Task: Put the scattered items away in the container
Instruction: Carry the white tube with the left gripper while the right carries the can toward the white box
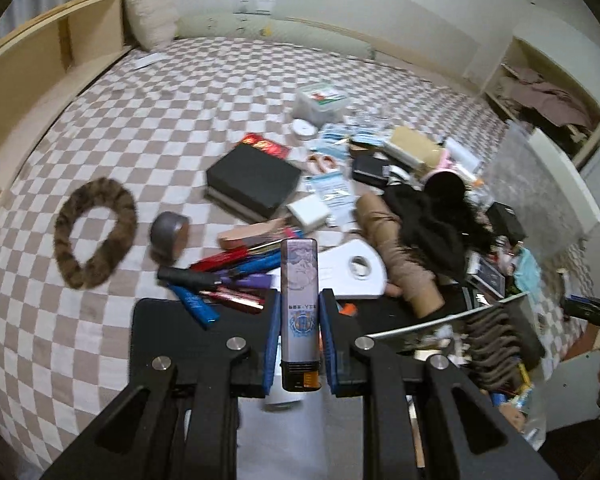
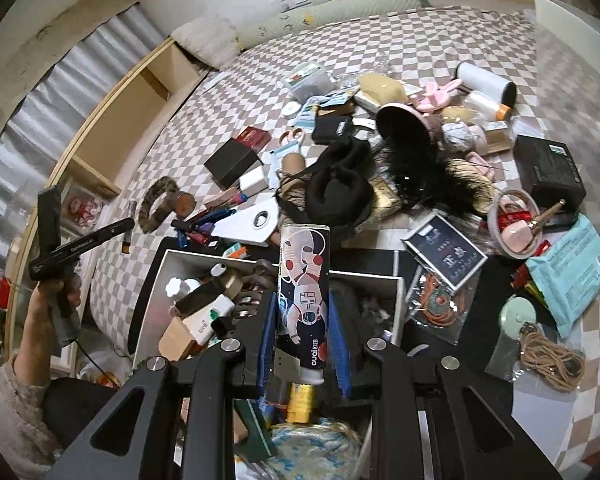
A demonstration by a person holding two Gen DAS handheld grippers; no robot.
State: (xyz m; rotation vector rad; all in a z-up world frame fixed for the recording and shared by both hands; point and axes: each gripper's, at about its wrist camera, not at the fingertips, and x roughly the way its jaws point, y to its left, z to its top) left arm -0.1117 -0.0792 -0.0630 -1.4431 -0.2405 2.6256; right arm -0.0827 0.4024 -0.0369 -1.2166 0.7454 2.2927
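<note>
Only the right wrist view shows the container (image 2: 396, 300) beneath the astronaut tube (image 2: 304, 300).

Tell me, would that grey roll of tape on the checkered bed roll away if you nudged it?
Probably a little. The grey tape roll is tilted up on its round edge, so a push could start it rolling. The soft checkered bedspread would likely stop it soon. It looks rigid enough to keep its ring shape in a gripper.

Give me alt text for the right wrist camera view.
The right gripper clamps an astronaut-printed tube above an open container already full of items, on a checkered bed strewn with clutter.
</note>
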